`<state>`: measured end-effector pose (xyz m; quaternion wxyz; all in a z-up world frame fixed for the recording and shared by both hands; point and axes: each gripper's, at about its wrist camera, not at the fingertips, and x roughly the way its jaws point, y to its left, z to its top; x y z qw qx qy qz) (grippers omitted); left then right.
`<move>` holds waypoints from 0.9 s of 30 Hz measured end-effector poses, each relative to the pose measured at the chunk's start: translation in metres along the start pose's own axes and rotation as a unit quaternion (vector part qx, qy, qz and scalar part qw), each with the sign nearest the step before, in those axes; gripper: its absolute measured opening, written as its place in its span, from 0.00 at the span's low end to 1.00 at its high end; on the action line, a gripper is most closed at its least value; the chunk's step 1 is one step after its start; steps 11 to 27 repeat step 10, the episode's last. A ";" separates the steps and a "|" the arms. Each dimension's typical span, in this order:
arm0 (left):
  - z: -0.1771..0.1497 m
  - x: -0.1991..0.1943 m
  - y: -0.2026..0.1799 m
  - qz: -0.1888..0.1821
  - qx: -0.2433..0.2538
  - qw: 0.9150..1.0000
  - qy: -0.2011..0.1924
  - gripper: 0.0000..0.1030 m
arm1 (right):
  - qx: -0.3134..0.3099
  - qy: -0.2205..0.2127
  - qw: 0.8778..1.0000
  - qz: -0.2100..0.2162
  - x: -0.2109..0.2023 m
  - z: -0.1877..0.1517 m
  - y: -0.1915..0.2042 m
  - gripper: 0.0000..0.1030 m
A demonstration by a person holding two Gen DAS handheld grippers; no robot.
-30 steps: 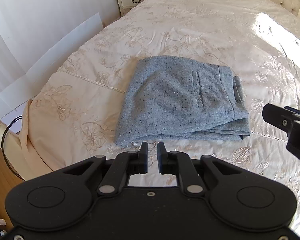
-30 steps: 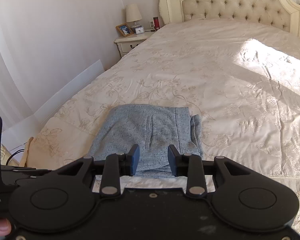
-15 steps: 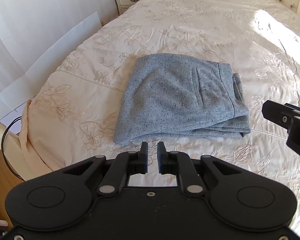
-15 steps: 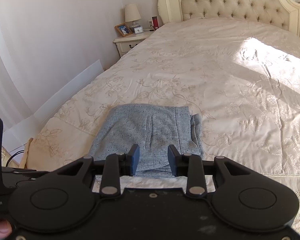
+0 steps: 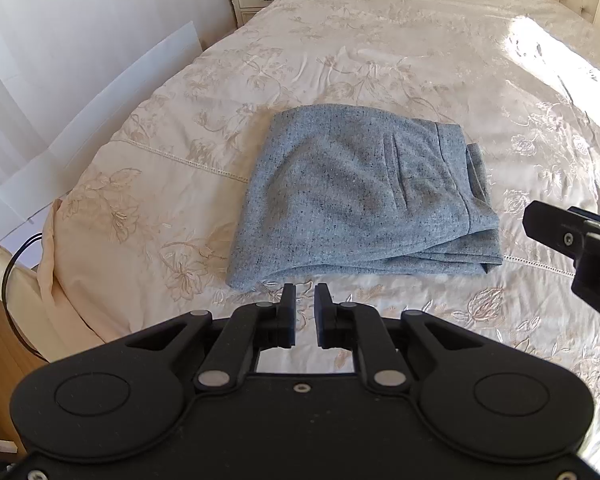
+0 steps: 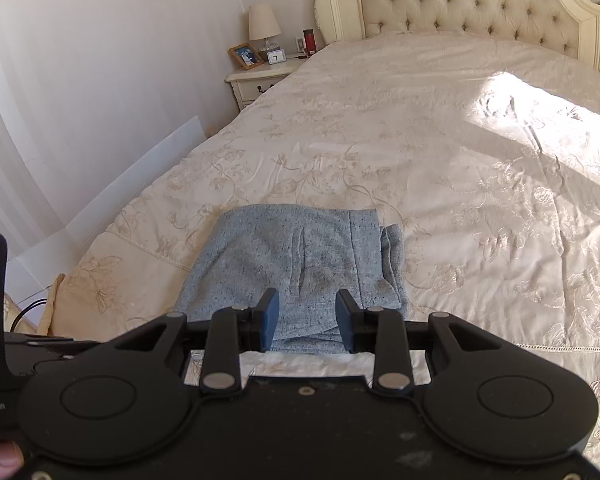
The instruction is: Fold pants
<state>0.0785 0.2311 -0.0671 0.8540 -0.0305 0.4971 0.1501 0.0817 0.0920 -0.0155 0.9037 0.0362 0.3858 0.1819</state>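
The grey speckled pants [image 5: 356, 196] lie folded into a compact stack on the cream embroidered bedspread [image 5: 380, 48]; they also show in the right wrist view [image 6: 300, 264]. My left gripper [image 5: 305, 296] hovers just short of the stack's near edge, jaws nearly together with a narrow gap, holding nothing. My right gripper [image 6: 307, 302] is open and empty, above the stack's near edge. Its fingers [image 5: 556, 232] reach into the left wrist view at the right, beside the stack.
A nightstand [image 6: 260, 84] with a lamp [image 6: 264, 28], photo frame and clock stands at the bed's far left. A tufted headboard [image 6: 472, 4] is at the far end. The bed's left edge [image 5: 72, 240] drops to a cable and wooden floor. A sunlit patch lies right.
Both grippers have barely moved; the left view has drifted slightly, with the pants sitting a little higher in frame. The pants lie unchanged.
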 end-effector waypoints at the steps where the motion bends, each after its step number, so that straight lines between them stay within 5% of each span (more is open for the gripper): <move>1: 0.000 0.000 0.000 -0.001 0.000 1.000 0.000 0.18 | 0.000 0.000 1.000 0.000 0.000 0.000 0.000 0.33; 27: 0.002 0.002 0.000 0.002 0.007 1.000 0.000 0.18 | 0.002 0.003 1.000 -0.001 0.001 0.000 0.000 0.33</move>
